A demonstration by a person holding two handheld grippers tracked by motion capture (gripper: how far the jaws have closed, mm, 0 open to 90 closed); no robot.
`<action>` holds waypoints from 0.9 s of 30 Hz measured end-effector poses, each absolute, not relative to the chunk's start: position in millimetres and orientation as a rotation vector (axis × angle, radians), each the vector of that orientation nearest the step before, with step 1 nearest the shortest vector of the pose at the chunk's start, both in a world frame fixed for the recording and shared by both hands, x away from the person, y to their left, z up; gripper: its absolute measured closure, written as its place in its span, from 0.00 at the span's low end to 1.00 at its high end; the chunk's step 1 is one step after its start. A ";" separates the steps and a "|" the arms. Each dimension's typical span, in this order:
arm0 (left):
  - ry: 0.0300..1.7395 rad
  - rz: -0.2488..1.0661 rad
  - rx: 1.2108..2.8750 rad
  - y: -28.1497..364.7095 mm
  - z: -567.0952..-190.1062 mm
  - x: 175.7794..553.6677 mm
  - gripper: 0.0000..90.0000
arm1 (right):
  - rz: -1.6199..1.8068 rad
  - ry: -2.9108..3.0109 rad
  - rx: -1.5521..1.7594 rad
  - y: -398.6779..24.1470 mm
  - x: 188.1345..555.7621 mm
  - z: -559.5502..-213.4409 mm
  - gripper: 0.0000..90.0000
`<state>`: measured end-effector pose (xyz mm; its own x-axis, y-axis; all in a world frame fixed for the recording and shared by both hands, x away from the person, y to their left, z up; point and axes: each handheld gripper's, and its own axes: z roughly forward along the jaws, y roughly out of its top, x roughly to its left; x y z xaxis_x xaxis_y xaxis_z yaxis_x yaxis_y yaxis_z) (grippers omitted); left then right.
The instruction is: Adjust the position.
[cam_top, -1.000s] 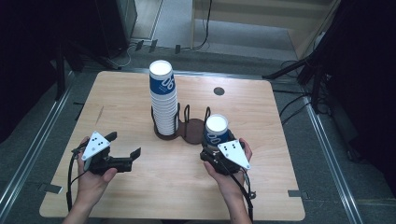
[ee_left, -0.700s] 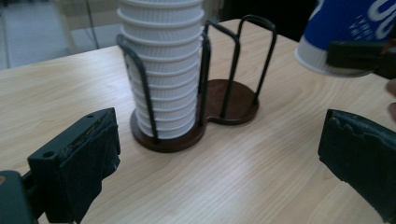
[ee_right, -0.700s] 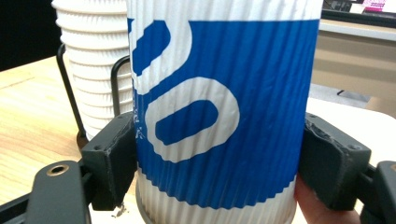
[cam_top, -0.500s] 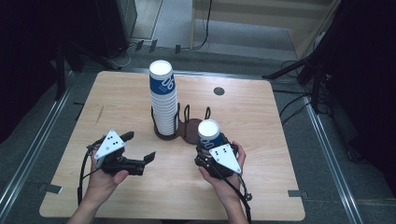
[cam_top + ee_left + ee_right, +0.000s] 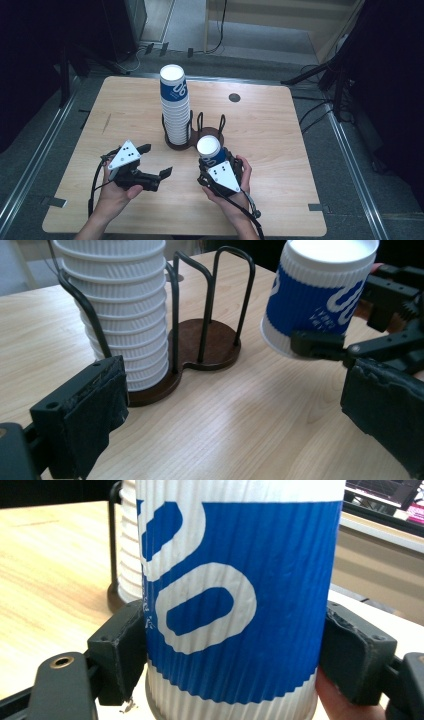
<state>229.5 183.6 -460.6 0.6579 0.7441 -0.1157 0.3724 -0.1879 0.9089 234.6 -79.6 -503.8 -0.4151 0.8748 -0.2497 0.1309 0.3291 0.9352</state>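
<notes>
Cup [image 5: 235,600] rim and base cut off, right gripper view.

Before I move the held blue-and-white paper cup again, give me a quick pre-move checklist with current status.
1. Right tool gripping the blue-and-white ribbed paper cup: ok, pads press both sides.
2. Cup upside down, base up: ok.
3. Cup off the wooden table: ok, in the left gripper view.
4. Left tool empty and open: ok.
5. Free slot of the dark wire cup holder empty: ok.
6. Stack of white paper cups seated in its slot: ok.
</notes>
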 end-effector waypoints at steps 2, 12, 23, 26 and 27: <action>0.889 0.421 1.802 182.9 -460.3 229.4 0.00 | 1.146 1.790 0.881 -76.6 233.2 -505.6 0.23; 0.903 0.376 1.798 180.4 -458.6 229.6 0.04 | 1.131 1.821 0.805 -65.5 227.2 -509.5 0.23; 0.859 0.330 1.843 168.6 -460.1 226.7 0.08 | 1.092 1.849 0.690 -53.9 220.5 -513.8 0.23; 0.848 0.324 1.853 166.6 -460.0 225.7 0.11 | 1.095 1.861 0.663 -50.9 218.3 -515.1 0.23; 0.846 0.322 1.857 166.0 -459.9 225.4 0.11 | 1.093 1.864 0.647 -49.5 217.4 -516.0 0.23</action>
